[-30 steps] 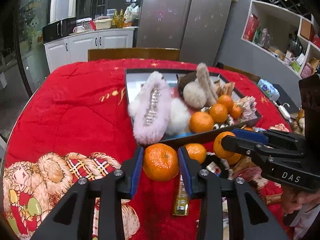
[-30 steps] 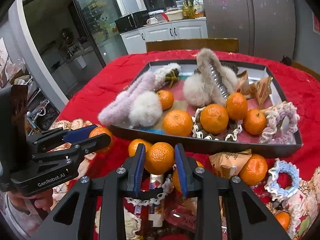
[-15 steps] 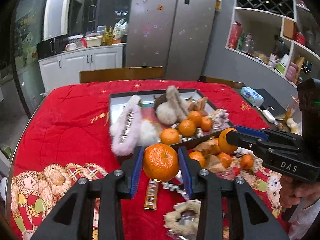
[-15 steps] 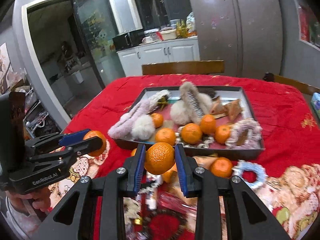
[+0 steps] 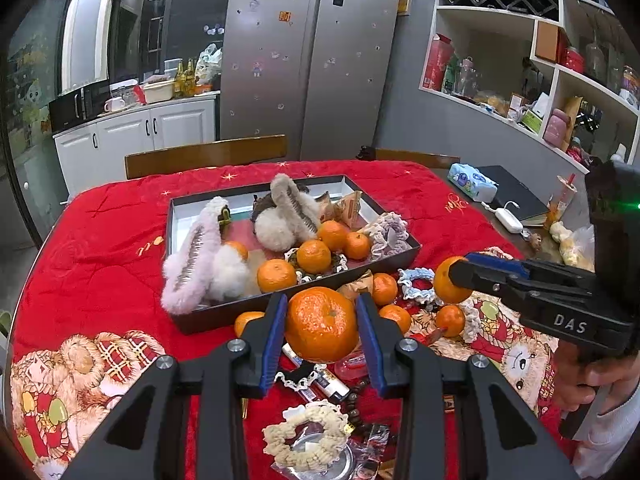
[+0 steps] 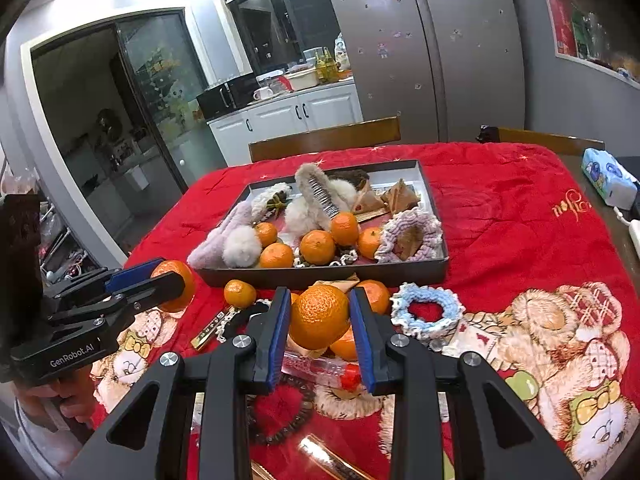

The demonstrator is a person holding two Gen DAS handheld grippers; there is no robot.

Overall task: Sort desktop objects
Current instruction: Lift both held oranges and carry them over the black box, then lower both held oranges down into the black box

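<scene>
Left tongs (image 5: 322, 330), black w/ blue pads, clamped on a round orange mandarin (image 5: 321, 324), held in the air above the clutter at the desk's near edge. Right tongs (image 6: 320, 322), same build, clamped on a second orange mandarin (image 6: 319, 316), also lifted. In left view the right tongs sit at 3 o'clock, fruit at their tip; in right view the left tongs sit at 9 o'clock.

Under the tongs, on the red quilted teddy-print cloth (image 5: 104, 232) covering the desk: cream crochet scrunchie (image 5: 306, 436) at 6 o'clock, dark bead bracelet (image 6: 280, 420), gold bar-shaped clip (image 6: 210, 330), small tubes.

Just past them, 12 to 2 o'clock: loose small mandarins (image 5: 384, 289), white-blue crochet scrunchie (image 6: 426, 312).

Further, 12 o'clock: dark rectangular tray (image 5: 296, 300) holding mandarins (image 5: 277, 275), pink fluffy claw clip (image 5: 192, 264), beige fluffy claw clip (image 5: 288, 216), lilac crochet scrunchie (image 6: 412, 236), tan wrapped packets (image 6: 380, 200).

Far: wooden chair back (image 5: 206, 156), steel fridge (image 5: 304, 56), white cabinets (image 5: 136, 136).
</scene>
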